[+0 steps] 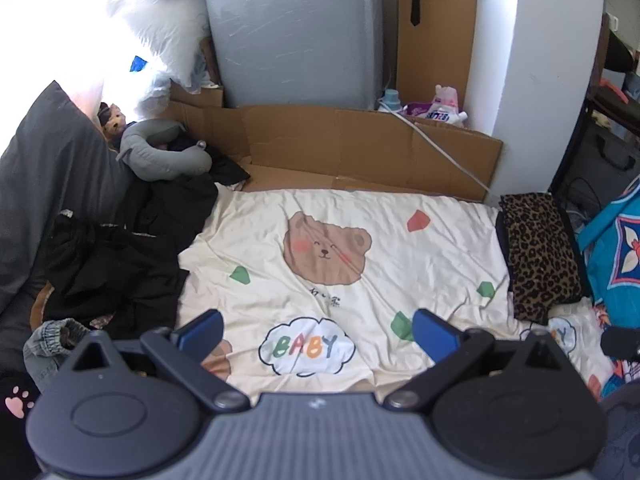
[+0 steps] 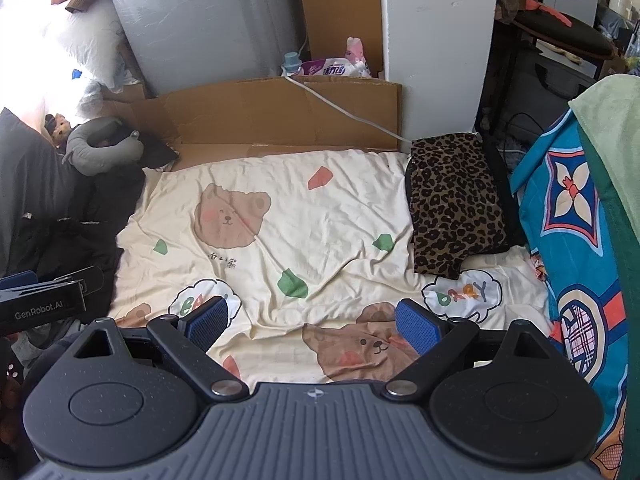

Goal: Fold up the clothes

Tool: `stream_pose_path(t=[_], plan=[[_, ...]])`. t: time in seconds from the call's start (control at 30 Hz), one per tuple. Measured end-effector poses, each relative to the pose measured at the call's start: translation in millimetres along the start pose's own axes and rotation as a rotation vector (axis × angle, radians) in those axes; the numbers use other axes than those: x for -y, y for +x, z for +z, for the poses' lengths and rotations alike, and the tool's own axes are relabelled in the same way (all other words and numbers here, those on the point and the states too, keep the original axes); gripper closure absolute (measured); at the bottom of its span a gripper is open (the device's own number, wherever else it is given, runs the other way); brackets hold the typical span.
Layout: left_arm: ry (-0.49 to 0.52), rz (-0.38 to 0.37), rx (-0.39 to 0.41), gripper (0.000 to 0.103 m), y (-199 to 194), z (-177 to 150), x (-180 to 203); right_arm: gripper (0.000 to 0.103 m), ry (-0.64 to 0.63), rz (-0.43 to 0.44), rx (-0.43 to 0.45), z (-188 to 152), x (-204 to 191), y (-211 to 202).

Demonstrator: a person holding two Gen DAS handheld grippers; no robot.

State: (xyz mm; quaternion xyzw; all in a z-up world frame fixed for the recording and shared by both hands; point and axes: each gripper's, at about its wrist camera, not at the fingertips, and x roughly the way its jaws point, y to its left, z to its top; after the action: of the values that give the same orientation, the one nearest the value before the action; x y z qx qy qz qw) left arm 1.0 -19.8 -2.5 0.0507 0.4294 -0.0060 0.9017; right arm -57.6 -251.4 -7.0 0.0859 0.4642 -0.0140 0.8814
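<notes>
Presently, both of my grippers hang above the near edge of the bed, level and pointed forward over the cream bear-print sheet (image 1: 360, 240). My left gripper (image 1: 318, 330) has its fingers (image 1: 202, 330) spread wide with nothing between them; below the gap lies the printed "BABY" cloud. My right gripper (image 2: 316, 320) stands likewise: fingers (image 2: 416, 326) well apart, holding nothing, with a printed bear on the sheet just ahead of them. The left gripper's body shows in the right wrist view at the far left edge, beside my right one and at about the same height.

Clothes observed: a folded leopard-print garment (image 2: 456, 204) lies on the sheet ahead and to the right of my right fingers, near the far right corner of the bed. A heap of unfolded black clothes (image 1: 128, 248) lies ahead and to the left of my left fingers, well apart from them, at the sheet's left border. A grey neck pillow (image 1: 160, 152) rests beyond that heap. Flattened cardboard (image 1: 360, 148) stands behind the sheet's far edge. A blue patterned cloth (image 2: 568, 220) borders the bed right of my right fingers.
</notes>
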Motion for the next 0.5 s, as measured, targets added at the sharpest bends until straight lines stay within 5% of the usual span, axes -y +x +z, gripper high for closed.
stream_pose_path(t=[0.5], plan=[[0.016,-0.033,-0.003,0.001,0.7,-0.7,-5.2,0.009,-0.038,-0.017,0.035,-3.2,-14.2,-4.5]])
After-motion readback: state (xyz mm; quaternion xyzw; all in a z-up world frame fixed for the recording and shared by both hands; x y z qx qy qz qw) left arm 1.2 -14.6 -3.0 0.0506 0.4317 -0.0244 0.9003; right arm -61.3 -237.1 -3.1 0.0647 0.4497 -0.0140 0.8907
